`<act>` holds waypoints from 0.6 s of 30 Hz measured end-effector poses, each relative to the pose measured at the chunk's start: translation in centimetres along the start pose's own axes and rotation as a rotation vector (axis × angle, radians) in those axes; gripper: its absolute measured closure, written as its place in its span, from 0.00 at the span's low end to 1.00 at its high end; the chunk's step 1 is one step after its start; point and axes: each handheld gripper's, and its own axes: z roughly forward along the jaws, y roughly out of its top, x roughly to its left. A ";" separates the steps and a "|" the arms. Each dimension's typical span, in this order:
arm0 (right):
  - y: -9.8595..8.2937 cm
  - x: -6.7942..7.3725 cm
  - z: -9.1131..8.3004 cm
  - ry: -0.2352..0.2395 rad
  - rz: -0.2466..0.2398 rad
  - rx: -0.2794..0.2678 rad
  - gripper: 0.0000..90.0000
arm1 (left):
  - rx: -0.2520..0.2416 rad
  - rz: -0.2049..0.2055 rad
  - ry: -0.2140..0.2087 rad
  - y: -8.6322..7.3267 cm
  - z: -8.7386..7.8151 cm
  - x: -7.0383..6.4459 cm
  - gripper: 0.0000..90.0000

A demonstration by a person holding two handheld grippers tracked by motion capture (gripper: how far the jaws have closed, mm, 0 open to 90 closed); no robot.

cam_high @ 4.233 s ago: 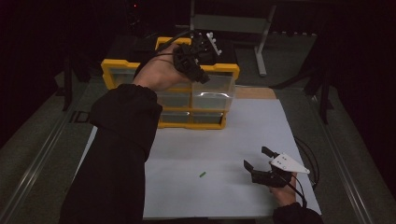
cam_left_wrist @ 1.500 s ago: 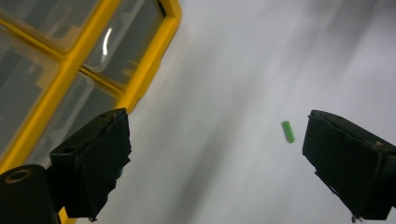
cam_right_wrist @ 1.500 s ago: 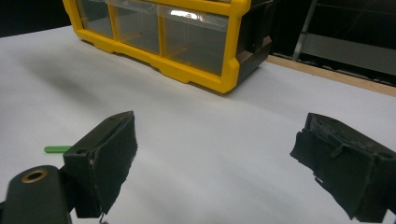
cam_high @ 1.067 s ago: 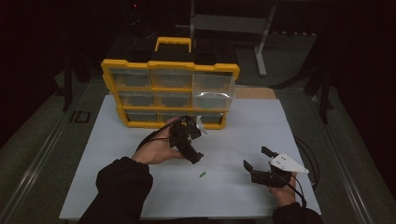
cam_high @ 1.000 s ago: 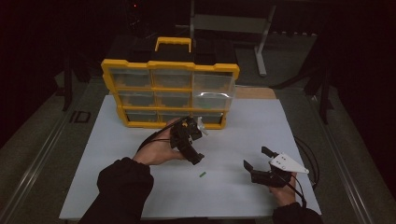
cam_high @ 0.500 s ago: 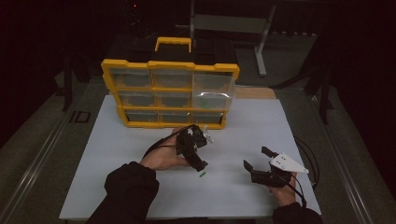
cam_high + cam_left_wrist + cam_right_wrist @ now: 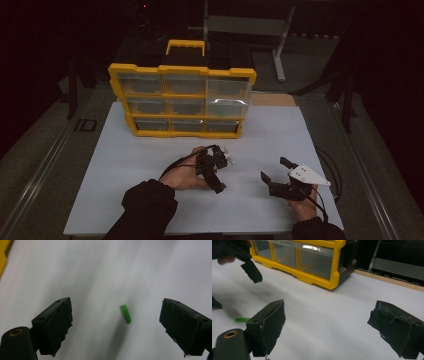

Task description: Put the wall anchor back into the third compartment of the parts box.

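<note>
**A:** On the white sheet (image 7: 150, 150) in front of the yellow organizer (image 7: 182, 100), the left gripper (image 7: 117, 327) hangs directly over a small green peg (image 7: 125, 313), jaws spread wide with one on each side of it and neither touching.

**B:** And the peg itself?

**A:** A short, bright green cylinder lying flat on the sheet, plain and smooth-looking, with blunt ends. In the right gripper view it shows as a green sliver (image 7: 242, 319) low at the left, well apart from the organizer.

**B:** How would it handle?

**A:** Light, by the look of it, and probably stiff plastic. Being round, it could roll or squirt out from under a careless pinch. The safest hold is likely across the middle of its length, the pads closing on the curved sides, low against the sheet.

**B:** The other hand?

**A:** The right gripper (image 7: 274, 177) rests near the front right of the sheet, jaws also parted and holding nothing, pointed toward the organizer's clear drawers (image 7: 315, 260).

**B:** Any risk?

**A:** The peg is small against those broad pads; a slightly off-centre squeeze may flick it away.
</note>
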 end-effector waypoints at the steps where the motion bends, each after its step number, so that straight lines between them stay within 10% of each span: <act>1: 0.0 0.0 0.0 0.000 0.000 0.000 0.12 | 0.000 -0.002 -0.008 0.0 0.2 -0.1 0.15; 18: 0.0 0.0 0.0 0.000 0.002 0.001 0.12 | 0.050 -0.012 -0.040 -0.5 2.6 0.0 0.53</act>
